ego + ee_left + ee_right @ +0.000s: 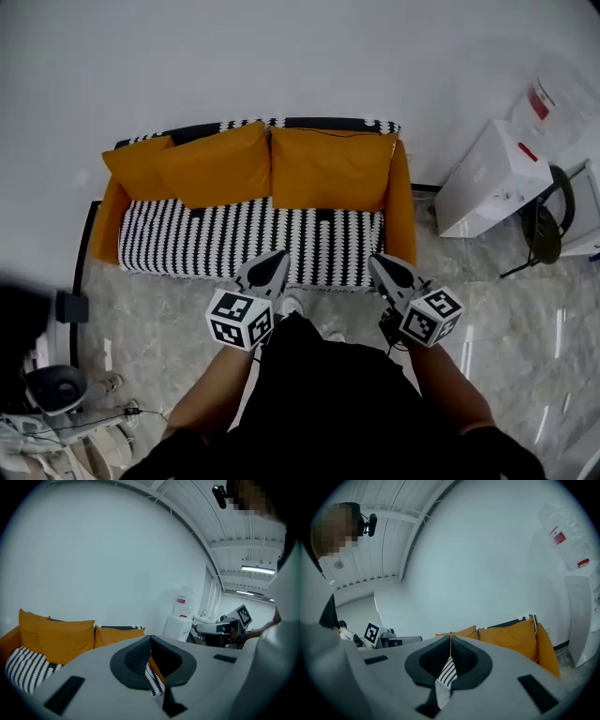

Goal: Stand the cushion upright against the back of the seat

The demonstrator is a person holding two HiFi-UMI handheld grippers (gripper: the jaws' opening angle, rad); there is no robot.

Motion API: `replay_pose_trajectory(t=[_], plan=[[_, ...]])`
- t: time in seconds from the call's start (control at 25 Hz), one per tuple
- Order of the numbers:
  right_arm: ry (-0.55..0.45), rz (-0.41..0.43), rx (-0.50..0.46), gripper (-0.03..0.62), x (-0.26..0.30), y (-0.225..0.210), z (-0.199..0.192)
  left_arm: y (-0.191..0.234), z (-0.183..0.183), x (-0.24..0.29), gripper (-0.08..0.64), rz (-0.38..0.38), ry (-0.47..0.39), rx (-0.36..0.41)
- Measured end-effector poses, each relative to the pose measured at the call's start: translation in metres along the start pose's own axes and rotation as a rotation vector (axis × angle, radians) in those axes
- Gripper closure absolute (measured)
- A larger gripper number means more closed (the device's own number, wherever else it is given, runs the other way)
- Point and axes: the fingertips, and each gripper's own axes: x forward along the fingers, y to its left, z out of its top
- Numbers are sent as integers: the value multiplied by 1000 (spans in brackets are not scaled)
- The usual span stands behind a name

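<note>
Both tongs held out ahead, jaws closed.

The left grey plastic tongs [278, 255], which carry a black-and-white marker cube, extend from the bare left forearm [211, 398]. The matching right tongs [376, 260] extend from the right forearm [452, 382]. The tongs sit side by side and apart, their tips angled slightly inward and a little downward. In each gripper view the black pads [137, 657] [465, 660] meet along one seam, gripping nothing.

Your room is evenly bright under ceiling strip lights [257, 568]. Fisheye bends the edges, corners go dark, and the floor [511, 314] glints faintly.
</note>
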Motion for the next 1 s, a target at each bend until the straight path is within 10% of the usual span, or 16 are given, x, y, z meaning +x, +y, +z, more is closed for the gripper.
replay_pose_trajectory(t=[1.0], plan=[[5, -14, -180, 557, 31, 139, -16, 42, 4, -128, 543, -18, -36, 48]])
